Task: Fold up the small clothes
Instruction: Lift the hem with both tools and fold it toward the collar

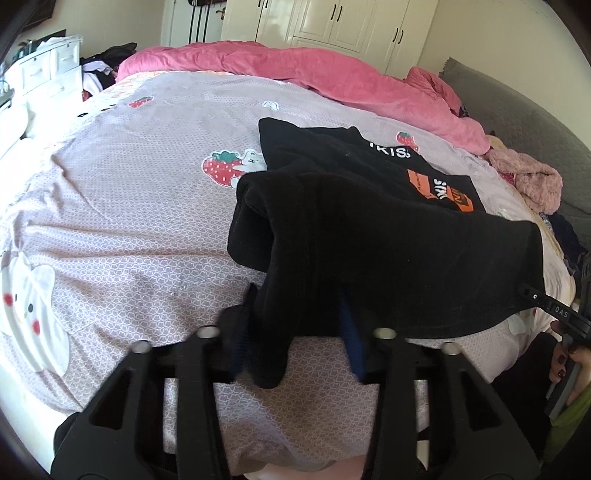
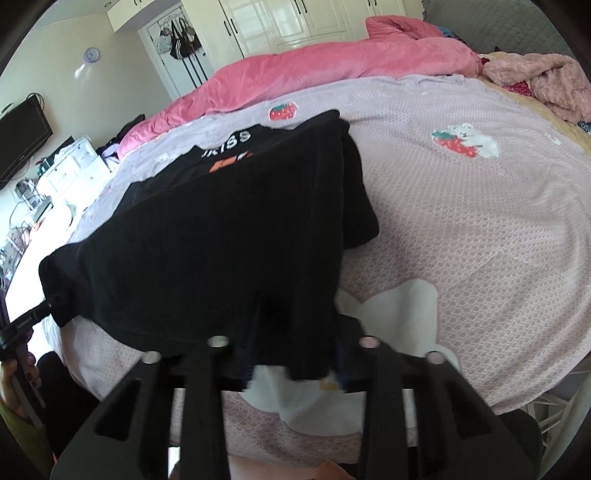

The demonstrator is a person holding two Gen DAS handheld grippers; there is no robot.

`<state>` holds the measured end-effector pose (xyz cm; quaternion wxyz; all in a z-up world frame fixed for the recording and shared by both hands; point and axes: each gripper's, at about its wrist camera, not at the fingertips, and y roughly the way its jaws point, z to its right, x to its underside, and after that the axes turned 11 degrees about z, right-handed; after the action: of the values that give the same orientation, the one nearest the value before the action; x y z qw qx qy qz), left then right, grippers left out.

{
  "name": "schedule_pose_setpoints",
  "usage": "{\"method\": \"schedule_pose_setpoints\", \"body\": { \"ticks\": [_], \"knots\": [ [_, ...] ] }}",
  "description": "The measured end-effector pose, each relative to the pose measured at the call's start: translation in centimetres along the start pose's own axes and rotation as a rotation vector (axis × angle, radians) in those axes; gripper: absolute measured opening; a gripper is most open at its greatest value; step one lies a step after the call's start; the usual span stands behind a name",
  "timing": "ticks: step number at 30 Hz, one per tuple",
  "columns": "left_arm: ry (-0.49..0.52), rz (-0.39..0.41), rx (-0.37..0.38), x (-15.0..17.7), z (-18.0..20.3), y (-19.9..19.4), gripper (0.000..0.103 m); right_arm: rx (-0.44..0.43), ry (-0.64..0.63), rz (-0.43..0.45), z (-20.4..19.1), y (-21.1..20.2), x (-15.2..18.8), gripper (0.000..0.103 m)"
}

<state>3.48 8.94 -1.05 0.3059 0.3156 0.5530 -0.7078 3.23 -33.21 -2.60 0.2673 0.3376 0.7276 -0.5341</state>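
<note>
A black T-shirt (image 1: 369, 229) with white lettering and an orange patch lies on the lilac bedspread (image 1: 129, 192), its near hem lifted off the bed. My left gripper (image 1: 295, 343) is shut on one corner of that hem. My right gripper (image 2: 295, 354) is shut on the other corner of the black T-shirt (image 2: 221, 236). The right gripper also shows at the right edge of the left wrist view (image 1: 532, 293), and the left gripper shows at the left edge of the right wrist view (image 2: 55, 301). The far part of the shirt rests flat on the bed.
A pink duvet (image 1: 295, 70) is bunched along the far side of the bed. A fluffy pink garment (image 2: 546, 85) lies at the headboard end. White wardrobes (image 1: 332, 22) stand behind. White drawers (image 1: 48, 74) and a wall TV (image 2: 18, 133) are to the side.
</note>
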Motion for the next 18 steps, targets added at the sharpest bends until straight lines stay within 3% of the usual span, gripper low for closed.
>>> {"method": "schedule_pose_setpoints", "body": {
  "ticks": [1, 9, 18],
  "knots": [
    [0.003, -0.002, -0.006, 0.1, 0.0, 0.1, 0.003, -0.002, -0.016, -0.006, -0.3, 0.1, 0.1, 0.013],
    [0.017, 0.023, 0.012, -1.3, 0.3, -0.4, 0.002, -0.037, -0.067, 0.083, -1.4, -1.8, -0.8, 0.009],
    [-0.050, 0.100, 0.049, -8.0, -0.3, 1.0, 0.002, -0.068, -0.041, 0.263, -0.8, -3.6, -7.3, 0.008]
  ]
}}
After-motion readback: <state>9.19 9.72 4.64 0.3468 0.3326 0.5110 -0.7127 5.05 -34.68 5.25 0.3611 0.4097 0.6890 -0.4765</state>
